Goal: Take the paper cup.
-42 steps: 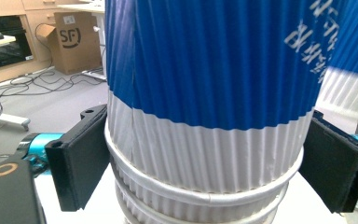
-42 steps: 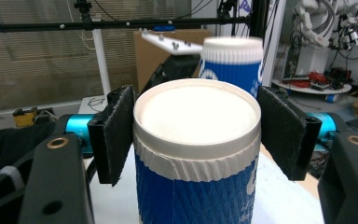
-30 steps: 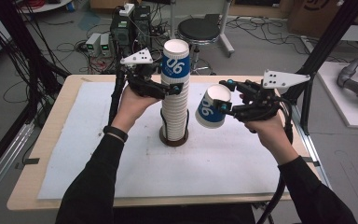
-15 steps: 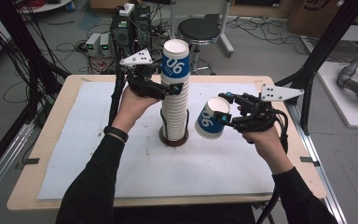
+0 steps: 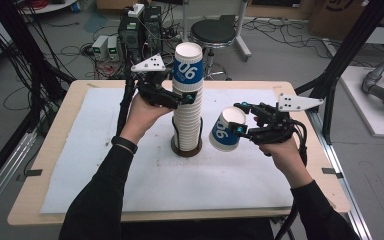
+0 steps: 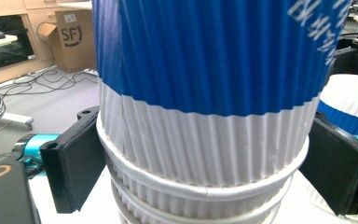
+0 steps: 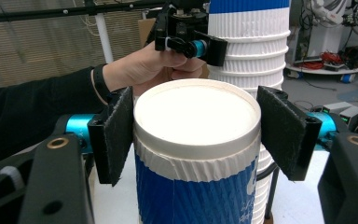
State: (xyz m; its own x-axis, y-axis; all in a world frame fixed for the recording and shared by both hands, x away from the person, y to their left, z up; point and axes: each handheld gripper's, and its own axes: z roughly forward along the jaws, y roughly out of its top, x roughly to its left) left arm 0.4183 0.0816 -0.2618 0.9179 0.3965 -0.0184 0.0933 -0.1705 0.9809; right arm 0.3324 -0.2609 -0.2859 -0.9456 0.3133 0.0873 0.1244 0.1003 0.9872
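A tall stack of ribbed paper cups [image 5: 187, 102] stands upright at the desk's [image 5: 80, 165] centre on a dark round base [image 5: 186, 148]. The left hand-held gripper [image 5: 187, 97] reaches in from the stack's nine o'clock side with a jaw on either flank, just under the blue band of the top cup [image 5: 188, 62]. Its jaws have just been opening – in the left gripper view the pads [image 6: 72, 170] stand at the cup wall [image 6: 205, 140], grip slackened. At the stack's four o'clock, the right hand-held gripper [image 5: 241, 127] is clamped on a single blue-and-white cup [image 5: 226, 131] – tilted, its white rim turned upward, near the stack but apart. The right gripper view shows both pads [image 7: 116, 133] pressed against that cup [image 7: 196, 154] below the rim.
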